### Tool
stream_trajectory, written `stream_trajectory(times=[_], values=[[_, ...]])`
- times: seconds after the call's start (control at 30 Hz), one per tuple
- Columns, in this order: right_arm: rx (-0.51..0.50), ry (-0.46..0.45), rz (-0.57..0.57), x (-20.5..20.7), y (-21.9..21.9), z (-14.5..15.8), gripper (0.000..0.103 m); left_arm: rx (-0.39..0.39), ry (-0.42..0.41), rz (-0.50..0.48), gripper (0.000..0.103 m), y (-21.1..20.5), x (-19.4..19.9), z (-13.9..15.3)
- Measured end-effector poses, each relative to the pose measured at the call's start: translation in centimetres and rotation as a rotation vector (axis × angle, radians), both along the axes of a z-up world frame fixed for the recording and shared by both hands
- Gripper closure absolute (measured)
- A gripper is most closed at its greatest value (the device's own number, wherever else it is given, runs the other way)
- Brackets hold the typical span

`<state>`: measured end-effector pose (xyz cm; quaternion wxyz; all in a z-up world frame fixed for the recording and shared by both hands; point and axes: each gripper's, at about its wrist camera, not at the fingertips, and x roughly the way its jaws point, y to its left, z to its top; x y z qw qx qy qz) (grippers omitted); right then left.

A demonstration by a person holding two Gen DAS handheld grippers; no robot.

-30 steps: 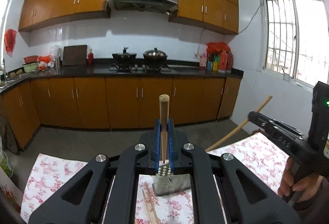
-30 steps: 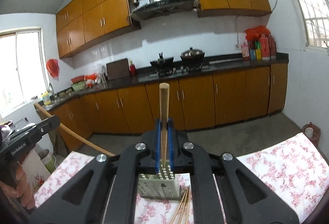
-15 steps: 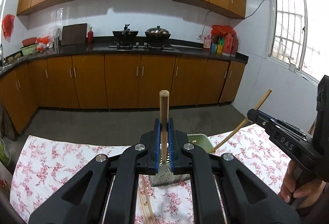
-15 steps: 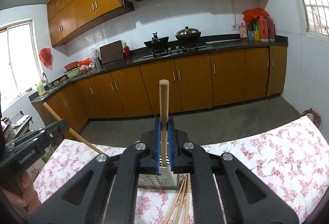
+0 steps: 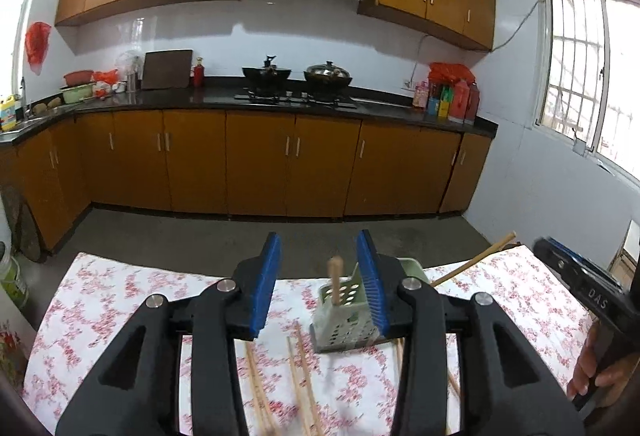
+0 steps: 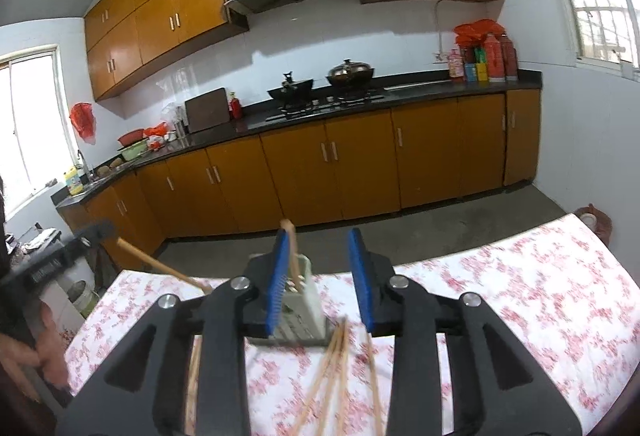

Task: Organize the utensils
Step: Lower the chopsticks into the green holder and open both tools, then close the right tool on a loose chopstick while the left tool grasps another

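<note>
A pale green perforated utensil holder (image 5: 342,312) stands on the floral tablecloth (image 5: 120,300); it also shows in the right wrist view (image 6: 302,306). My left gripper (image 5: 318,286) is open above it, and a wooden chopstick (image 5: 335,280) stands blurred in the holder between the blue pads. My right gripper (image 6: 320,278) is open too, with a chopstick (image 6: 292,256) leaning in the holder beside its left pad. In the left view a chopstick (image 5: 472,263) sticks out beside the right gripper's body (image 5: 580,286). Several loose chopsticks (image 6: 336,368) lie on the cloth before the holder.
The table's far edge drops to a grey floor (image 5: 200,240). Orange kitchen cabinets (image 5: 280,163) and a black counter with pots (image 5: 296,79) line the far wall. A window (image 5: 588,79) is at the right. A hand (image 5: 600,376) holds the right gripper.
Both grippers opened and let go of their chopsticks, which now stand in the holder. Both views have tilted down toward the table.
</note>
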<state>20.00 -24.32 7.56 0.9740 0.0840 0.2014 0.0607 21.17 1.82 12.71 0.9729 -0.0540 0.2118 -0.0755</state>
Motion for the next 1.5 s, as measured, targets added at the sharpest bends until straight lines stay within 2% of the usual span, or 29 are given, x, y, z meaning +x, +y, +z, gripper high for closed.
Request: stream_trajectory(times=[0.1, 0.27, 0.43, 0.6, 0.67, 0.8, 0.87, 0.93, 1.07, 1.2, 1.4, 1.5], values=[[-0.025, 0.041, -0.03, -1.4, -1.1, -2.1, 0.07, 0.0, 0.0, 0.019, 0.062, 1.1, -1.2, -0.3], [-0.02, 0.216, -0.068, -1.3, -2.8, -8.7, 0.07, 0.05, 0.021, 0.069, 0.059, 2.5, -3.3, -3.2], [-0.015, 0.391, -0.03, -0.9, -2.2, -15.4, 0.073, 0.1, 0.114, 0.108, 0.059, 3.7, -4.4, -8.4], [-0.082, 0.467, -0.003, -0.7, -0.1, -18.6, 0.075, 0.059, 0.258, 0.141, 0.059, 5.4, -4.7, -13.9], [-0.097, 0.486, -0.007, -0.5, -0.2, -19.4, 0.075, 0.053, 0.29, 0.148, 0.059, 5.8, -5.0, -15.3], [-0.134, 0.489, -0.031, -0.4, -0.3, -20.2, 0.093, 0.047, 0.322, 0.137, 0.059, 5.7, -5.5, -17.0], [-0.149, 0.48, -0.045, -0.4, -0.6, -20.2, 0.094, 0.039, 0.335, 0.121, 0.059, 5.4, -5.6, -17.7], [-0.153, 0.478, -0.115, -0.2, -1.4, -20.2, 0.095, 0.025, 0.354, 0.101, 0.059, 5.2, -5.4, -18.2], [-0.053, 0.489, -0.205, 0.1, -4.1, -19.9, 0.095, 0.007, 0.392, 0.059, 0.066, 4.3, -5.1, -19.4], [-0.083, 0.486, -0.194, 0.2, -4.0, -20.0, 0.095, 0.021, 0.445, 0.02, 0.078, 3.3, -4.7, -20.9], [-0.091, 0.485, -0.184, 0.4, -3.7, -20.2, 0.095, 0.025, 0.484, -0.023, 0.084, 2.0, -4.6, -22.0], [-0.091, 0.485, -0.182, 0.3, -3.7, -20.1, 0.095, 0.058, 0.487, -0.013, 0.091, 1.6, -4.6, -22.1]])
